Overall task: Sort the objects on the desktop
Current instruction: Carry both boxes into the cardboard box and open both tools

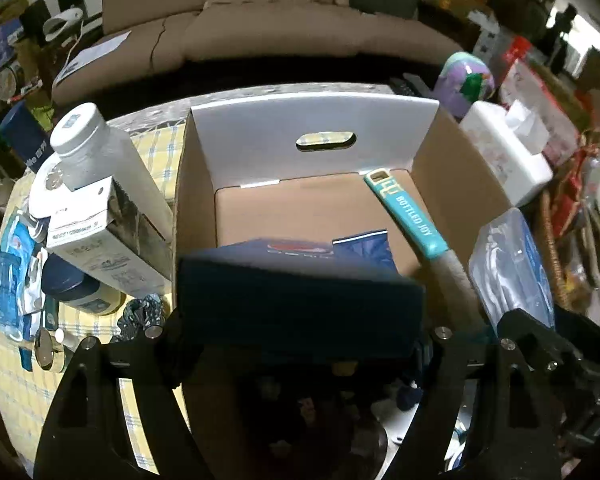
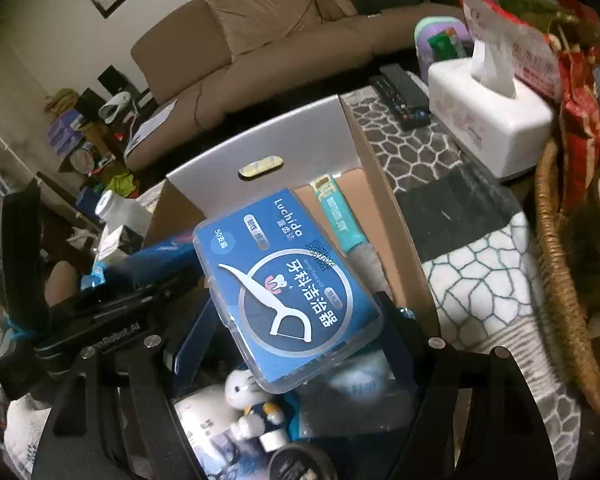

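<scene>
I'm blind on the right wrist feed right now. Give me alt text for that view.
The right gripper holds a clear case of blue dental floss picks above an open cardboard box. In the box, a teal brush handle leans against the right wall. Right of the box sit a white tissue box and remote controls.

Likely home lounge — sofa [image 1: 260,28]

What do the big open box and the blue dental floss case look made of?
Big open box: likely corrugated cardboard, matte brown inside, white end panel with cut handle slot. Blue dental floss case: apparently clear glossy hard plastic, glare along its edges.
</scene>
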